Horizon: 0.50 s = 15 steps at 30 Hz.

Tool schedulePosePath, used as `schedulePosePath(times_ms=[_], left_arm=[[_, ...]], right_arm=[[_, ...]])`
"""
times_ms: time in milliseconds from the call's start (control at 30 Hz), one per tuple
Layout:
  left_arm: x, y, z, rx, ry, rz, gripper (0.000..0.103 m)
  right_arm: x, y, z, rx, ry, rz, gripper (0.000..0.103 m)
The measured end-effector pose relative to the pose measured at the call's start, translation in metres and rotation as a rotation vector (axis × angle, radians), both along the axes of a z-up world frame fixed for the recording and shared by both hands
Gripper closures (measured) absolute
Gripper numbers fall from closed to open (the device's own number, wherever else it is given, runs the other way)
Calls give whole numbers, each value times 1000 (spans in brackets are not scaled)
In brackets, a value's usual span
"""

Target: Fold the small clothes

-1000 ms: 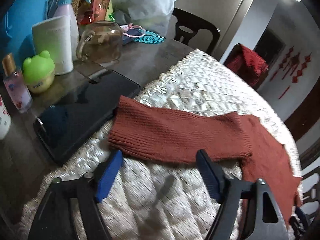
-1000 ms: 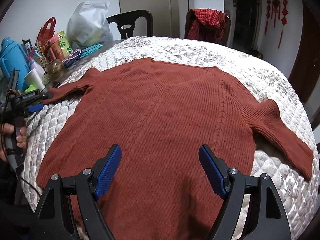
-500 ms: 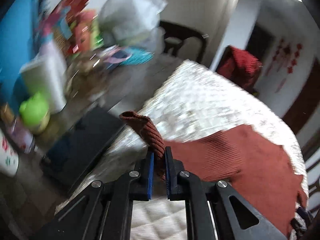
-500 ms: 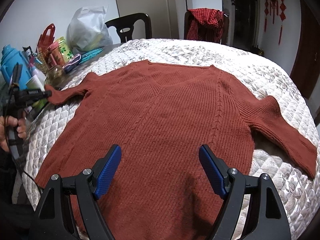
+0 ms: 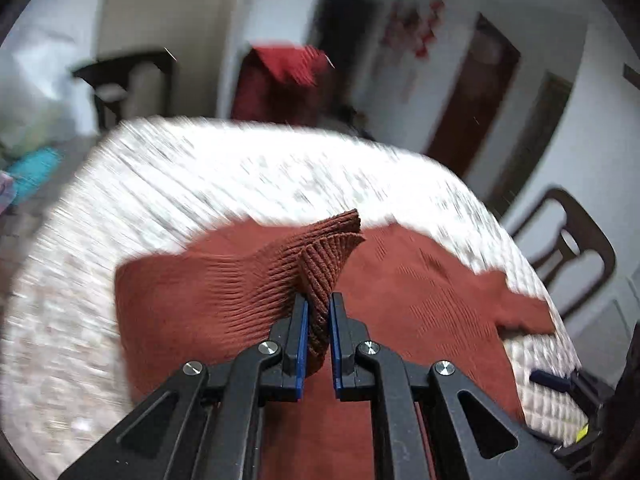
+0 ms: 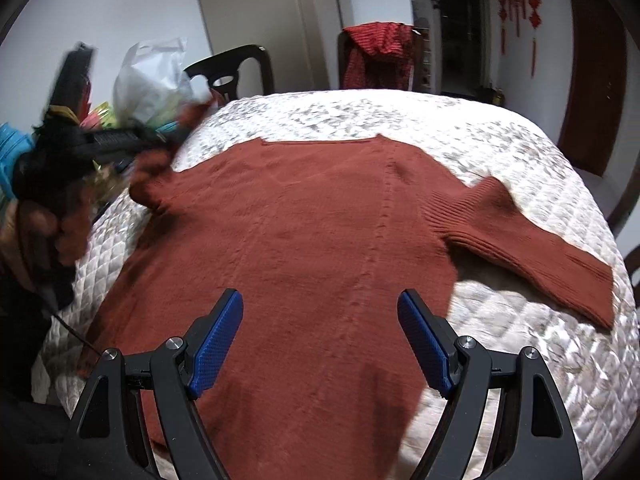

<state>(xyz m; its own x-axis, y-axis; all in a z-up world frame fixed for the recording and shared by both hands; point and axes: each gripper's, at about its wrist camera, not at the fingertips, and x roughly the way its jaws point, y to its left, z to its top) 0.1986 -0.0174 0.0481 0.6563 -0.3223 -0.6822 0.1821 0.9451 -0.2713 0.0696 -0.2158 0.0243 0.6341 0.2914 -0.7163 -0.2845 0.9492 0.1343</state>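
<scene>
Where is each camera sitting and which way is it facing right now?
Left wrist: behind the left gripper, looking across the sweater; its fingers pinch a lifted sleeve.
Right wrist: behind the open right gripper, over the hem, facing the far chairs; the person's hand shows left.
Shared: sweater, quilt.

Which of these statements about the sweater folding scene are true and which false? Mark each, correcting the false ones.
1. The left hand-held gripper is shut on the sleeve cuff. True.
2. The right hand-held gripper grips the hem. False: it is open, holding nothing.
3. The sweater lies on a quilted cover. True.
4. The other sleeve is folded over the body. False: it lies spread out sideways.
</scene>
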Motion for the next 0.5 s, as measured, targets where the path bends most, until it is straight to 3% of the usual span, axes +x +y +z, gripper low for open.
schedulePosePath(times_ms=[100, 200, 233, 333, 433, 500], left_arm=[[-4, -18, -16, -15, 57, -73, 88], [-24, -6, -2, -28, -9, -92, 69], [-31, 4, 6, -29, -40, -69, 65], [-40, 36, 18, -28, -80, 20, 65], [-33, 61, 18, 40, -76, 117, 65], [-29, 76, 10, 57, -55, 161, 65]], right_arm=[[1, -6, 2, 5, 9, -15, 23], [5, -7, 4, 16, 13, -11, 23], [8, -7, 6, 29, 20, -3, 25], [21, 0, 10, 69, 44, 23, 41], [42, 11, 12, 96, 79, 44, 53], [61, 23, 9, 103, 117, 65, 55]])
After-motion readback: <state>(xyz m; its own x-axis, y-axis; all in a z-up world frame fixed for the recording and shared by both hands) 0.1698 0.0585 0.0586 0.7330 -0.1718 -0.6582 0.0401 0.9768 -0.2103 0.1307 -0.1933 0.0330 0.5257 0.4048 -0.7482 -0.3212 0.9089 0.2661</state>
